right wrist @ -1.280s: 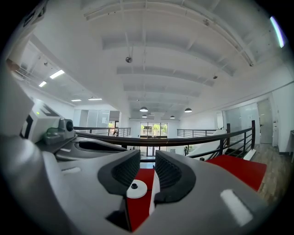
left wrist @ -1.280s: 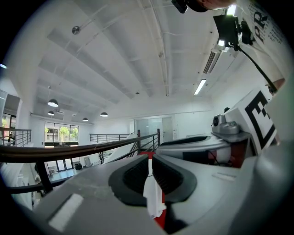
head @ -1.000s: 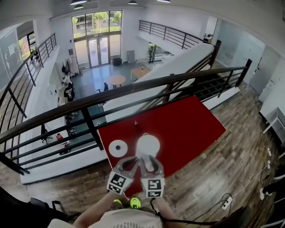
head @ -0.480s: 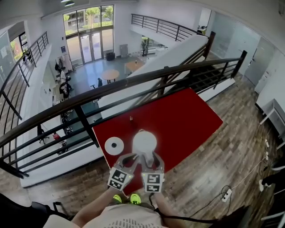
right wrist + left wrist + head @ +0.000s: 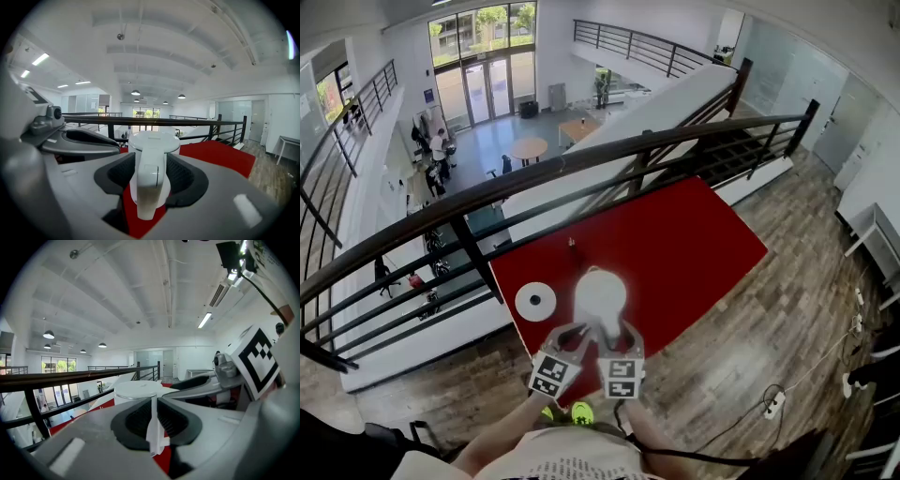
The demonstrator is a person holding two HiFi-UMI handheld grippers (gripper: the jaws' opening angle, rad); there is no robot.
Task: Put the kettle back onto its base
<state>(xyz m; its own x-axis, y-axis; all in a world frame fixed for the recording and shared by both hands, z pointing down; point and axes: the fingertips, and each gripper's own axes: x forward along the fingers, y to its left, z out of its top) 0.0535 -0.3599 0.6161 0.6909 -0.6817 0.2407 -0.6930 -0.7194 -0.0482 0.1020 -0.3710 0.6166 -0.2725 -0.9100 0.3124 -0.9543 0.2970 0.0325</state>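
Observation:
A white kettle [image 5: 600, 295] stands on the red table [image 5: 694, 244], beside its round white base [image 5: 535, 301] on the left. My right gripper [image 5: 617, 330] is at the kettle's near side. In the right gripper view the kettle's handle [image 5: 147, 183] stands between the right gripper's [image 5: 151, 176] pads; the jaws have just been opening and stand wide, not pressing on it. My left gripper [image 5: 572, 332] hovers close to the kettle's near left. In the left gripper view, its jaws [image 5: 152, 420] are nearly together on a thin white strip [image 5: 153, 437], with the kettle's lid [image 5: 136, 390] behind.
A black railing [image 5: 487, 211] runs along the table's far edge, with a drop to the lower floor behind it. A small dark object [image 5: 573, 246] stands near the table's back edge. Wooden floor surrounds the table, with a power strip [image 5: 776, 403] at the right.
Both grippers have come down a little and stay close behind the kettle. Kettle and base keep their places on the table. The head view has drifted slightly.

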